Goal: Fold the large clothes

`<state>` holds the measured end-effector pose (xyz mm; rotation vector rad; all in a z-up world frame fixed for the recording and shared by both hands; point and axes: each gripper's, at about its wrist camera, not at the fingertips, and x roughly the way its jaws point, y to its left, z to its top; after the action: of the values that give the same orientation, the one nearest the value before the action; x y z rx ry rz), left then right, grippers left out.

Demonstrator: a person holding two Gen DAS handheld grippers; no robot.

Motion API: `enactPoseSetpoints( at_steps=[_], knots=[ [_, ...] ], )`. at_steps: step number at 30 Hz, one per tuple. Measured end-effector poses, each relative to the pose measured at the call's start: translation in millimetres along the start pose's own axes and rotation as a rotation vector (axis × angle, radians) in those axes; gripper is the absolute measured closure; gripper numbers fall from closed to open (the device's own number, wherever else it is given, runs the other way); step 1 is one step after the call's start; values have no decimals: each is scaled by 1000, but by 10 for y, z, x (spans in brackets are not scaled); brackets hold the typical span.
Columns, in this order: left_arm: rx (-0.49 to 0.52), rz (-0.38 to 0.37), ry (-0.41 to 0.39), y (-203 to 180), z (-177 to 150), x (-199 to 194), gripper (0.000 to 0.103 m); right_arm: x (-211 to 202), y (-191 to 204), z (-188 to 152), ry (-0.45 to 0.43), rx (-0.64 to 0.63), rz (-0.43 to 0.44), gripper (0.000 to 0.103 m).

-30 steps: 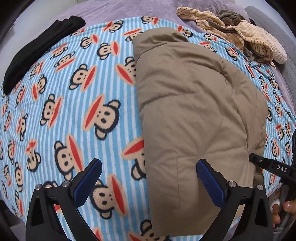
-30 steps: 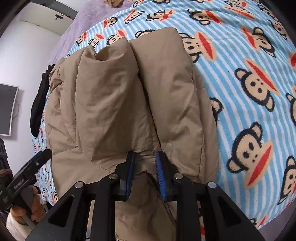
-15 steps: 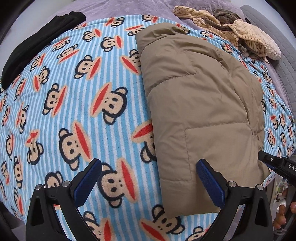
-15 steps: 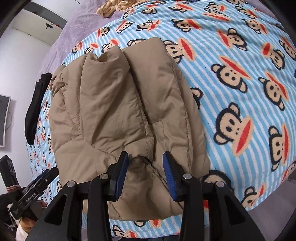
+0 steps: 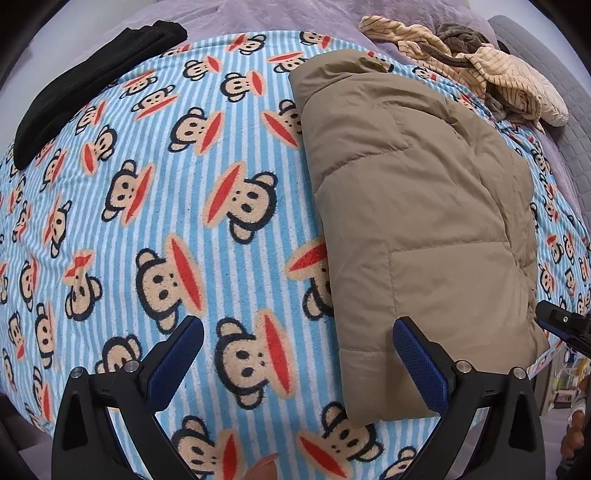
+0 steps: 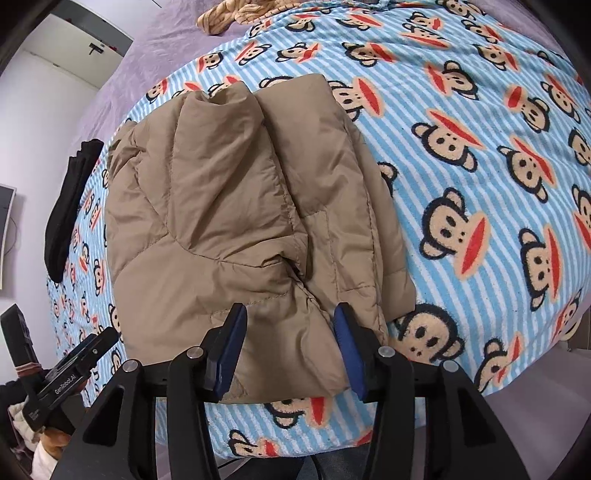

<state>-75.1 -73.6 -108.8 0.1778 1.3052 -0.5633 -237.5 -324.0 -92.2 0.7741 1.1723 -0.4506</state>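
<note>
A tan puffer jacket (image 5: 417, 206) lies folded into a long bundle on a blue striped monkey-print blanket (image 5: 166, 206). It also shows in the right wrist view (image 6: 236, 214). My left gripper (image 5: 295, 350) is open and empty, above the blanket beside the jacket's near left edge. My right gripper (image 6: 290, 343) is open, its jaws standing either side of the jacket's near end without gripping it. Its tip shows at the right edge of the left wrist view (image 5: 565, 325).
A black folded garment (image 5: 88, 85) lies at the blanket's far left. A heap of beige striped and grey clothes (image 5: 480, 66) lies at the far right on the purple bed cover (image 5: 295, 14). The bed edge (image 6: 535, 398) runs just below the grippers.
My right gripper opened and let go of the jacket's near end, then drew back. My left gripper pulled back and left, so the jacket sits further right in its view.
</note>
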Motion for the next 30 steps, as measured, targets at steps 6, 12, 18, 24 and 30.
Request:
enactPoseSetpoints(
  at_steps=[6, 12, 18, 24, 30],
  knots=[
    [-74, 4, -3, 4, 202, -1, 1, -62, 15, 261, 14, -47, 31, 40],
    [-95, 30, 17, -169, 366, 134, 1, -74, 83, 681, 1, -83, 95, 27],
    [-120, 44, 32, -306, 414, 201, 1, 83, 293, 1044, -8, -141, 129, 29],
    [-126, 60, 38, -367, 442, 177, 1, 576, 227, 1352, 65, -134, 4, 55],
    [-115, 68, 48, -369, 445, 167, 1, 545, 92, 1362, 121, -141, 110, 53]
  ],
)
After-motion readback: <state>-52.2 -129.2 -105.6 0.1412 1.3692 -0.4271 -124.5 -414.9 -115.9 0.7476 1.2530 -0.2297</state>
